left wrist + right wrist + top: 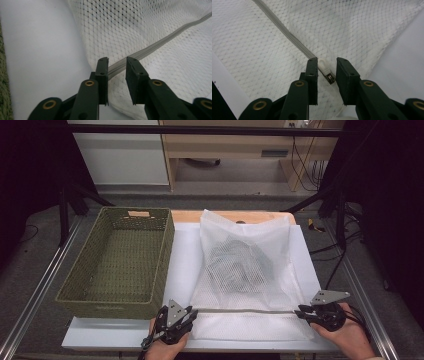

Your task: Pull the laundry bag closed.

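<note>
At far left, a woven green basket (117,262), standing on the table's white sheet (182,255), just beside the mesh bag. Near the front edge, left gripper (191,314) at the left end of the zipper (245,310); in the left gripper view (117,65), jaws a little apart, narrow, zipper tape (150,48) lying in the gap, pads off it. Centre: white mesh laundry bag (245,255) flat on the sheet, dark clothing (240,262) bunched inside. Zipper closed along the near side. At right, right gripper (302,311) at the zipper's other end; in the right gripper view (327,66), jaws narrowly parted, white zipper pull (325,68) between them, unpinched.
</note>
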Demonstrator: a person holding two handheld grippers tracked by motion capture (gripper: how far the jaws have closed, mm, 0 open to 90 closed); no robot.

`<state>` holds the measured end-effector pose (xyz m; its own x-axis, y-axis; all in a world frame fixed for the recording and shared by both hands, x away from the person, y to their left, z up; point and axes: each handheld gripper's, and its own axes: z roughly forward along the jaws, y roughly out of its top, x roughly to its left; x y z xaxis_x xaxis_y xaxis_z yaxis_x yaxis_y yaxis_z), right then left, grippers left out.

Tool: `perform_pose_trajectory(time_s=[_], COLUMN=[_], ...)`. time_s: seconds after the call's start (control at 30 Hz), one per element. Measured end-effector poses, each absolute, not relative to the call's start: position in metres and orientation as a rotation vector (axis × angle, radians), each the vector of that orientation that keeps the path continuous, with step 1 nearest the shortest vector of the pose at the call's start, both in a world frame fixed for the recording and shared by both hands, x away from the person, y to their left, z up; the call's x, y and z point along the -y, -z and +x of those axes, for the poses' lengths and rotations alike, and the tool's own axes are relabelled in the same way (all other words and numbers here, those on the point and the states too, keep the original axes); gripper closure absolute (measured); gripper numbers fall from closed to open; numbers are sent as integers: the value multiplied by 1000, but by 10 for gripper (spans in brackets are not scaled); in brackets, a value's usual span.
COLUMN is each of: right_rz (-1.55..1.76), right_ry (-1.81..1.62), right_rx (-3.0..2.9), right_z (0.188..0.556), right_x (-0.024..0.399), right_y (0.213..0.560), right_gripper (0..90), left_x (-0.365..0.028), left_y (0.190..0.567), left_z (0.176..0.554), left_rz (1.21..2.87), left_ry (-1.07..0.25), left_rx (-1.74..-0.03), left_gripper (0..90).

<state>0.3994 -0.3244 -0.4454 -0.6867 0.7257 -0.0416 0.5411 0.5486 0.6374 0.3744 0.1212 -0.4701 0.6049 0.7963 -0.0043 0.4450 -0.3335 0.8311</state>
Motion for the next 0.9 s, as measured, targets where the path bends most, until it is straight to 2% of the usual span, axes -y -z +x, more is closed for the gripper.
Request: perform_pose_trajectory(time_s=[0.23, 0.33, 0.4, 0.53, 0.6, 0.73, 0.9], right_rz=[1056, 1059, 1072, 1076, 1076, 1083, 1072], right_ry=[-876, -889, -886, -893, -896, -906, -945], right_rx=[-2461, -2442, -2425, -2410, -2409, -2364, -2312], right_z=[401, 402, 403, 405, 405, 404, 400], right_x=[320, 318, 316, 312, 312, 306, 298], right_y=[445, 444, 444, 443, 443, 441, 435], right_gripper=[567, 476, 378, 248, 228, 119, 70], left_x=[-119, -118, -117, -114, -113, -110, -108], left_y=[468, 466, 465, 464, 464, 463, 459], left_z=[375, 375, 375, 375, 376, 375, 375], left_rz=[1972, 1979, 1974, 1969, 1975, 1965, 1965], left_ry=[-514, -498, -506, -505, -499, -492, -464], left_rx=[-969, -945, -937, -924, -918, -915, -891], left_gripper=[542, 496, 462, 344, 271, 193, 113])
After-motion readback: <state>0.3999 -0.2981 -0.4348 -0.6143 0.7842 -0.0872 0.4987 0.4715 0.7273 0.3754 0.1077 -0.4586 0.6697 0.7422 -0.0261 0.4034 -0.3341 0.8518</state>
